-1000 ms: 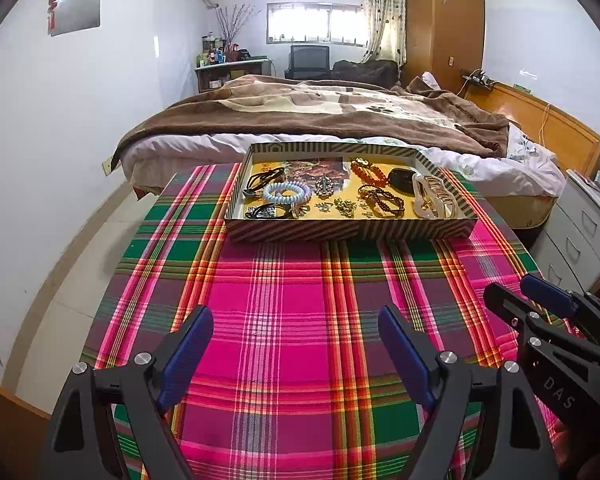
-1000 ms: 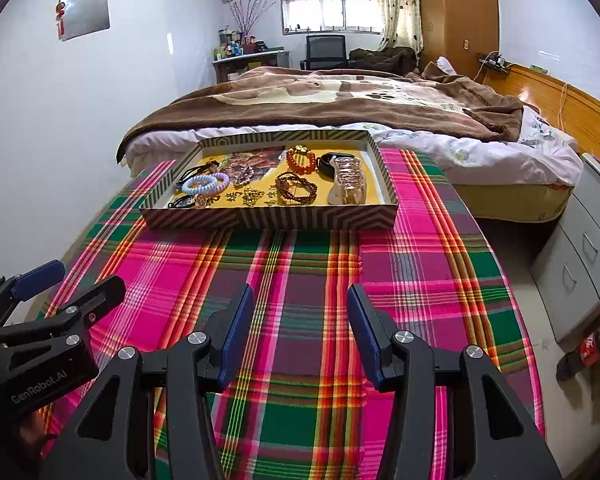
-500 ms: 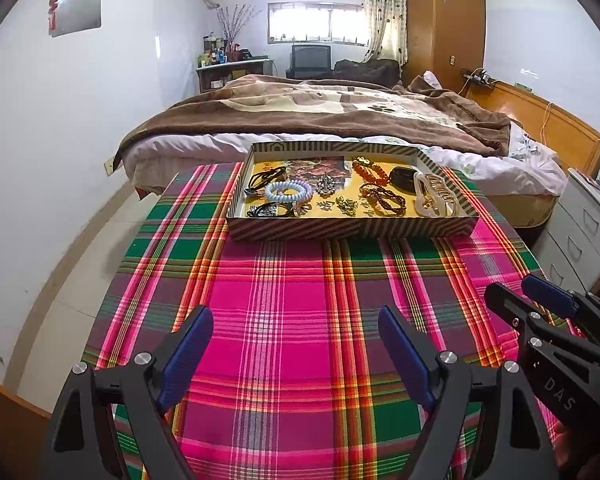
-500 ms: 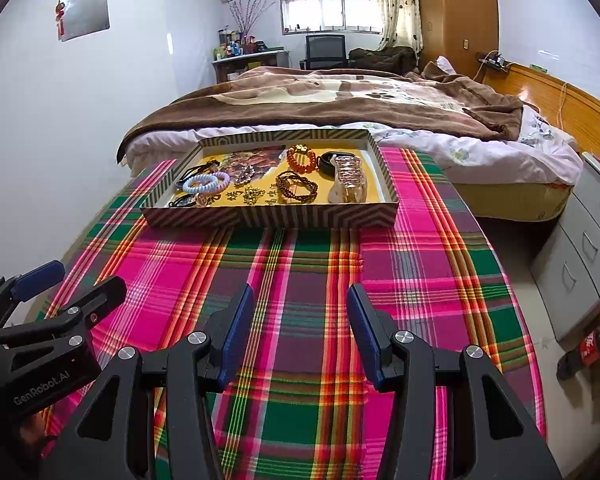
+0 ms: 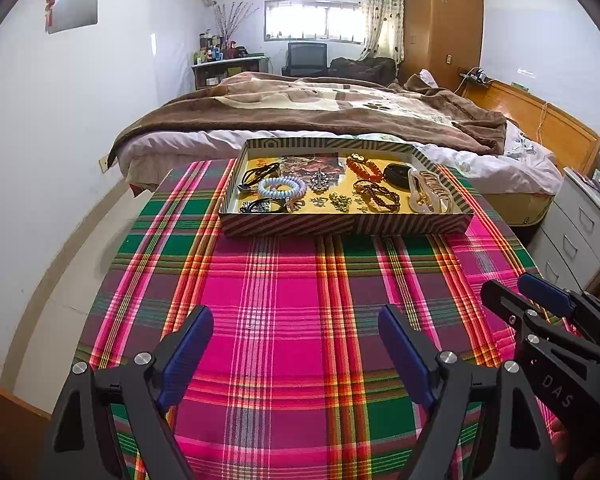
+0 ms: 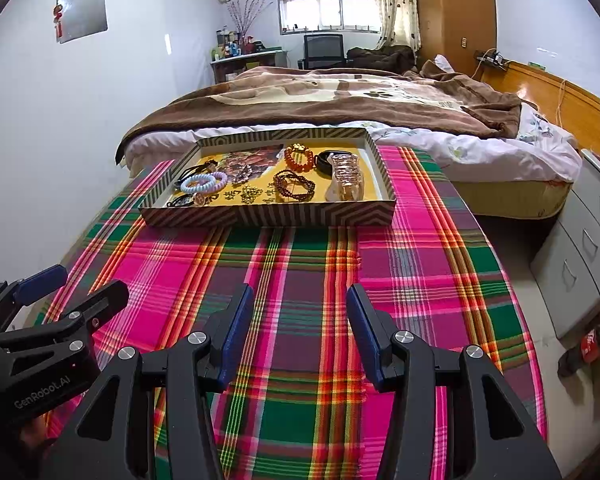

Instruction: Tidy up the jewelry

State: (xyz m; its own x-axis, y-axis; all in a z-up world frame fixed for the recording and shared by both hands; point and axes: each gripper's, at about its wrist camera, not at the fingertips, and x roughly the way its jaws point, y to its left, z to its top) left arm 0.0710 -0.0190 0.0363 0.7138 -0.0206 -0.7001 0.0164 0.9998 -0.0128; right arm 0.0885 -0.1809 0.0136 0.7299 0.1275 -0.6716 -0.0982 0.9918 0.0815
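Observation:
A striped tray [image 5: 340, 226] [image 6: 300, 216] with a yellow floor sits at the far side of a plaid-covered table. In it lie a pale blue coil hair tie [image 5: 282, 188] [image 6: 203, 182], orange bead bracelet [image 5: 365, 167] [image 6: 299, 157], dark brown bead bracelet [image 5: 377, 195] [image 6: 294, 186], cream hair claw [image 5: 428, 192] [image 6: 346, 178], black pieces and small gold charms [image 5: 340, 200]. My left gripper [image 5: 296, 346] hangs open over the near cloth, nothing between its fingers. My right gripper [image 6: 300, 326] is also open and empty, well short of the tray.
The pink, green and orange plaid cloth [image 5: 284, 288] covers the table. A bed with a brown blanket [image 5: 320, 112] stands right behind the tray. Grey drawers [image 6: 588, 248] stand at the right, with a cola bottle [image 6: 596, 344] on the floor beside them.

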